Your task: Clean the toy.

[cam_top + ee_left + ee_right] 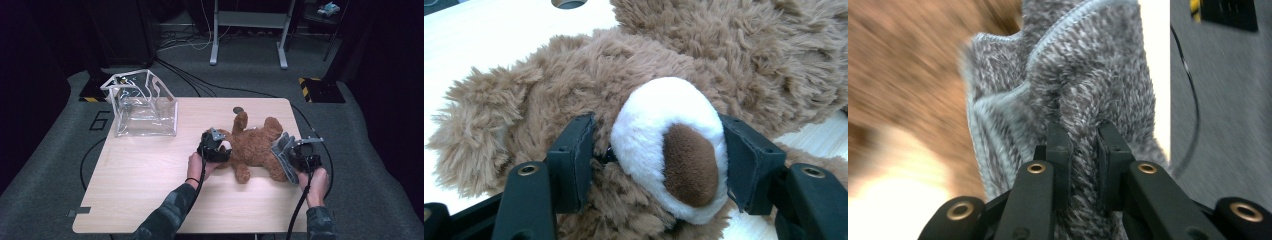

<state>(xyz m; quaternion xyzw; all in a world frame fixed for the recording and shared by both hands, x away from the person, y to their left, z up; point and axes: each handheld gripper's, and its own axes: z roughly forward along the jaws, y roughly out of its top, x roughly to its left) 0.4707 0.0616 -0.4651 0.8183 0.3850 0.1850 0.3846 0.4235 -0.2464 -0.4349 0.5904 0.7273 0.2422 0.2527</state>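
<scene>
Bear (255,145) lies on bench (150,180), snout pinched in my left fingers (574,160); right fingers (1110,150) clamp grey cloth (1068,75) beside it. Clear bag (145,107) unfilled, packing left.

Brown teddy bear (908,75) blurred in right gripper view; legs cropped.

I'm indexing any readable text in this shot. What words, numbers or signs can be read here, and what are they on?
"6": a large dark numeral on the grey floor left of the table, at.
No lettering is legible on the teddy bear, the grey cloth or the clear bag.
The yellow-and-black striped floor blocks carry no words.
</scene>
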